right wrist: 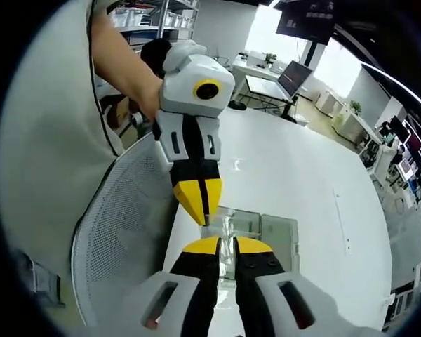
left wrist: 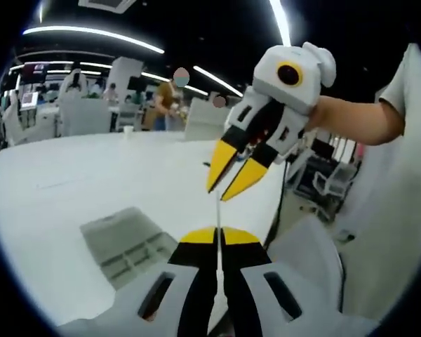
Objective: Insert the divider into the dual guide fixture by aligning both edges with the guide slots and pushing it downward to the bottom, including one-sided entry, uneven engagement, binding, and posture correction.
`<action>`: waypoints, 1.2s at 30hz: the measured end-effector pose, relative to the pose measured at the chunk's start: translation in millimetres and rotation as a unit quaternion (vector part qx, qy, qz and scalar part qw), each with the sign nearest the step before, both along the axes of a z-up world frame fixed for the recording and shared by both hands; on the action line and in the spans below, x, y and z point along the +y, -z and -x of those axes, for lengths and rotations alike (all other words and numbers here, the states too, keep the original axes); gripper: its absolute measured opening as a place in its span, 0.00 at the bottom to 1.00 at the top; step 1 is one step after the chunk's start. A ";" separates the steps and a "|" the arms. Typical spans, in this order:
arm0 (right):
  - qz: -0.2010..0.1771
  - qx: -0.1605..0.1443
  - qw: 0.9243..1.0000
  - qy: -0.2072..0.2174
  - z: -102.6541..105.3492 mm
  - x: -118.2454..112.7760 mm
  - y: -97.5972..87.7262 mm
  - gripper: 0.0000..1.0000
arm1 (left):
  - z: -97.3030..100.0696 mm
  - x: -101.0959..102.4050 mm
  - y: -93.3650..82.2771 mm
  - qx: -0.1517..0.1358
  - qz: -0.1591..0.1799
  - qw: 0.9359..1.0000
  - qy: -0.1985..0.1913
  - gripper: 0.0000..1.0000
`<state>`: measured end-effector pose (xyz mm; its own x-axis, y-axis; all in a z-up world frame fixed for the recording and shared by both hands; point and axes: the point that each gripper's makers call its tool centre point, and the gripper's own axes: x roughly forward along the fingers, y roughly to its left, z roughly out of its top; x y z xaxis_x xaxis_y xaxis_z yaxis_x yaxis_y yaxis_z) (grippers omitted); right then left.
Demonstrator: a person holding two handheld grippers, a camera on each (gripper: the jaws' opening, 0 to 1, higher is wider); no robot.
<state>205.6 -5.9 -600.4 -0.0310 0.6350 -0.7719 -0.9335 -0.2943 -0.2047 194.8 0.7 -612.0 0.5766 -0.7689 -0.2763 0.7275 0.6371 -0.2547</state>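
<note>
The divider (left wrist: 217,214) is a thin clear plate that I see edge-on in the left gripper view, held in the air over the white table (left wrist: 91,175). My left gripper (left wrist: 218,235) is shut on its near end. My right gripper (left wrist: 219,193) comes in from the upper right, its yellow fingertips closing on the plate's far end. In the right gripper view, the right gripper (right wrist: 226,242) has the clear divider (right wrist: 228,226) between its jaws, and the left gripper (right wrist: 201,210) pinches it from above. The grey clear guide fixture (left wrist: 130,242) (right wrist: 277,235) lies on the table below.
A grey mesh chair (right wrist: 119,225) (left wrist: 309,253) stands at the table's edge beside the person in a light shirt (right wrist: 49,154). Office desks, chairs and other people sit far behind the table (right wrist: 302,168).
</note>
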 end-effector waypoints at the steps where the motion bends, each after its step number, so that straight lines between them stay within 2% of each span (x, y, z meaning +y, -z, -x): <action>1: 0.000 0.004 1.000 -0.001 0.9 0.1 0.3 0.02 | 0.2 -0.6 -0.4 -0.003 -0.001 1.000 0.002 0.00; 20: 0.051 0.016 0.998 -0.028 5.7 -2.8 7.8 0.00 | 0.2 -0.2 6.3 -0.016 -0.026 0.999 0.017 0.00; 29: 0.071 0.032 0.997 -0.015 8.1 -5.6 10.4 0.00 | -1.0 -0.5 7.9 -0.016 -0.031 0.999 0.016 0.00; 36: 0.079 0.049 0.996 0.008 8.0 -5.8 10.7 0.00 | -6.0 2.1 10.2 -0.003 -0.027 1.000 0.005 0.00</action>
